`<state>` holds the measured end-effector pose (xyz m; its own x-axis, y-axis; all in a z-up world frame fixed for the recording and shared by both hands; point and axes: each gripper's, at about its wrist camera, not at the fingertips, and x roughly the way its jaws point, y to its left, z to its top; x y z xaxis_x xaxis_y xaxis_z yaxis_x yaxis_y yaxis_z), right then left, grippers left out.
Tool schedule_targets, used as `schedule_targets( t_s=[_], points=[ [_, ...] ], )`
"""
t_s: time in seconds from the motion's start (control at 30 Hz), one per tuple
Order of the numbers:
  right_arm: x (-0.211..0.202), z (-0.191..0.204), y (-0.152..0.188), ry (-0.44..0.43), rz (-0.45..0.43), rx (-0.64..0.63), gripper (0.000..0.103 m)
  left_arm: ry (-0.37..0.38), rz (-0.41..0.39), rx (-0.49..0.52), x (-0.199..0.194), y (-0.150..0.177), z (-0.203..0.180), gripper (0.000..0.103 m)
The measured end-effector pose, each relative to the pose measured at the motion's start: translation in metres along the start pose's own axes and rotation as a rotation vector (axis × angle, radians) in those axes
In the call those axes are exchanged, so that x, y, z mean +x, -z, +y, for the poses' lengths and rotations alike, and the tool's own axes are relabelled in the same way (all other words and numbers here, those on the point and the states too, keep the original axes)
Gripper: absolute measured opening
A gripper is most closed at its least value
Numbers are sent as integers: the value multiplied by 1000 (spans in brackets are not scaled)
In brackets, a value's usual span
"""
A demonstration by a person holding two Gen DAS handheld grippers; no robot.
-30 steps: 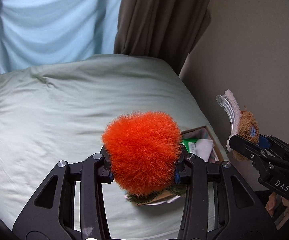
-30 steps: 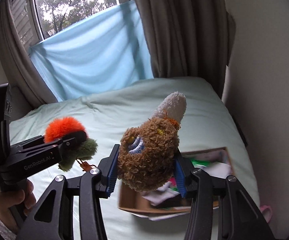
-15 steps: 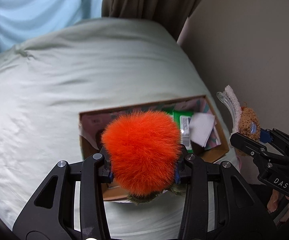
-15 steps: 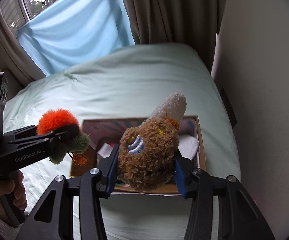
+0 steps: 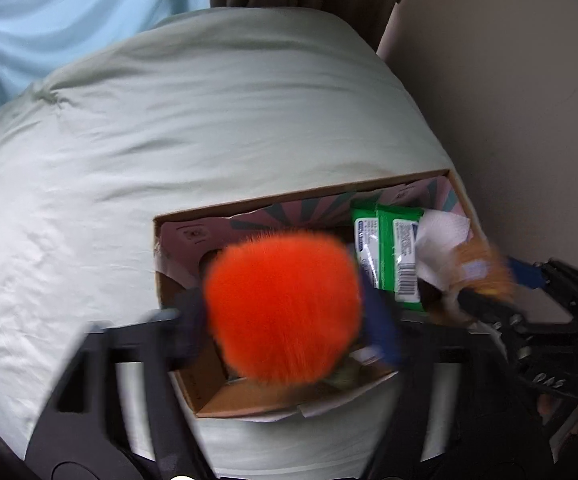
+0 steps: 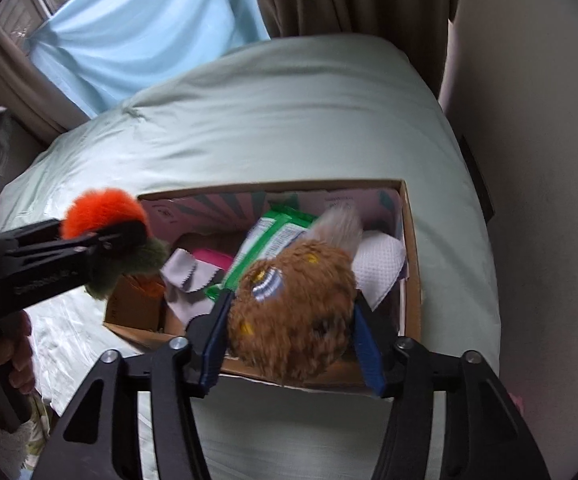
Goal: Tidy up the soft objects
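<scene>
My bed (image 6: 289, 112) under pale green cover, cardboard box (image 6: 409, 240) on it holding green wipes pack (image 5: 393, 256) and white cloth (image 6: 381, 268), both arms angled steeply down over box, my left hand-held gripper (image 5: 285, 320) just opening, orange fluffy toy (image 5: 283, 306) loose between its blurred jaws, my right hand-held gripper (image 6: 293, 320) just widening, pads beside brown plush toy (image 6: 293, 312).

A bed (image 5: 209, 128) with a pale green, slightly wrinkled cover carries everything; directly on it, near its right edge by the wall, lies one open cardboard box (image 6: 411, 264); nothing more rests there.
</scene>
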<state>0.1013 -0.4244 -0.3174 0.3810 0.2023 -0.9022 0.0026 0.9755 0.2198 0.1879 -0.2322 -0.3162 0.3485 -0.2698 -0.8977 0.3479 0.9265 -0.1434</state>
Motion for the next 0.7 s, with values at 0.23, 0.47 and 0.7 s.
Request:
schedule_targets(
  t_s=[0.23,0.47,0.7],
  points=[
    [-2,-5,10,-6,-15,30,100,-9,-1,-13,-7,-4,10,103],
    [-12,-1,11,-12,-46,74,101,-17,-19,-13,-26,2,16,103],
    [-49,30,2,4,-104,37,101,-18,-54,-26,-78,3,30,103]
  ],
)
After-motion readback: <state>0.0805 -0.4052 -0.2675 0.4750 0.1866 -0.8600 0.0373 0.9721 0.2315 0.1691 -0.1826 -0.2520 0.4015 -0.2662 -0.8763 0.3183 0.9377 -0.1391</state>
